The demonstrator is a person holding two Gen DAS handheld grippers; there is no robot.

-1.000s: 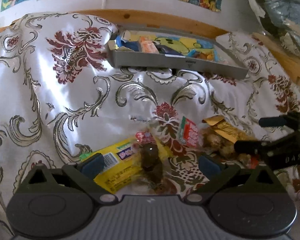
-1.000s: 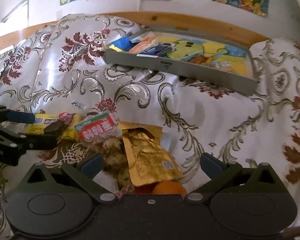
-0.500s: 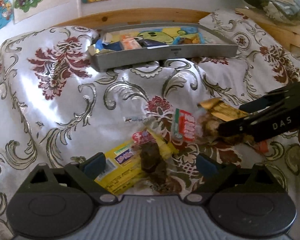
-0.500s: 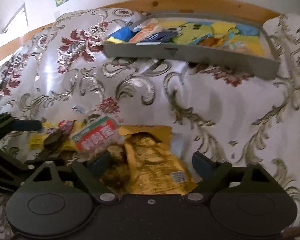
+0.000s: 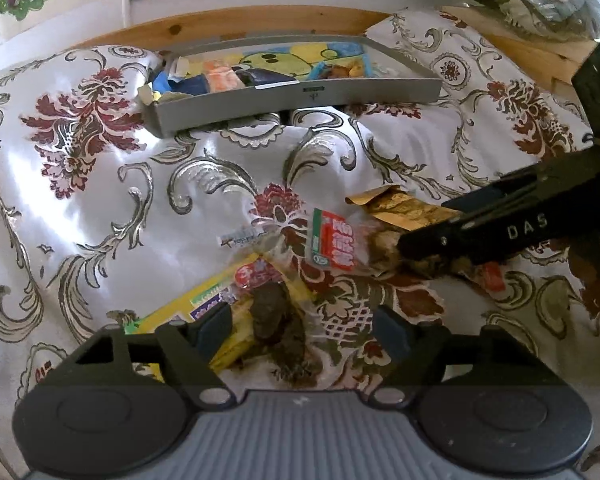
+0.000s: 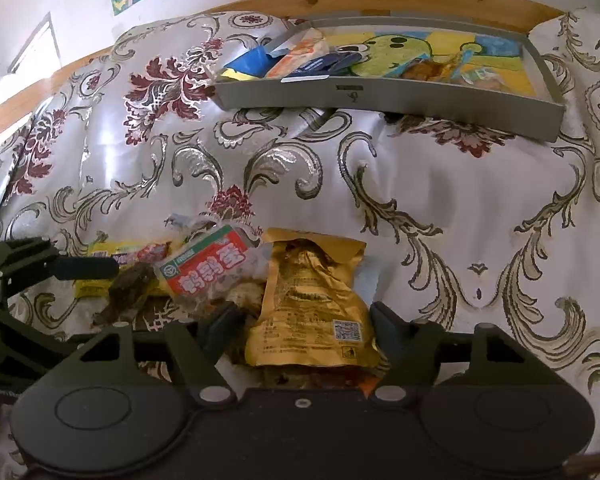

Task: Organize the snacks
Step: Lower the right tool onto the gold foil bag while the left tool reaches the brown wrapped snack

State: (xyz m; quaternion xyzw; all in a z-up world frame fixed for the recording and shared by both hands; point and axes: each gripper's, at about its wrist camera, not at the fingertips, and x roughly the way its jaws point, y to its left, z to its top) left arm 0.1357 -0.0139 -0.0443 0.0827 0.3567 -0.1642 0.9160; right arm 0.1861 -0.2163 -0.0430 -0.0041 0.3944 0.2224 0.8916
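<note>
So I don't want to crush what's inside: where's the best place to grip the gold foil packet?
Probably across its lower half, from above. The gold foil packet lies flat between the right gripper, whose jaws are closing; its side edges look thin.

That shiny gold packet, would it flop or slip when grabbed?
The gold foil packet probably crackles and bends: its surface is wrinkled. Glossy foil may slip. It bulges, so the contents likely give it some stiffness.
</note>
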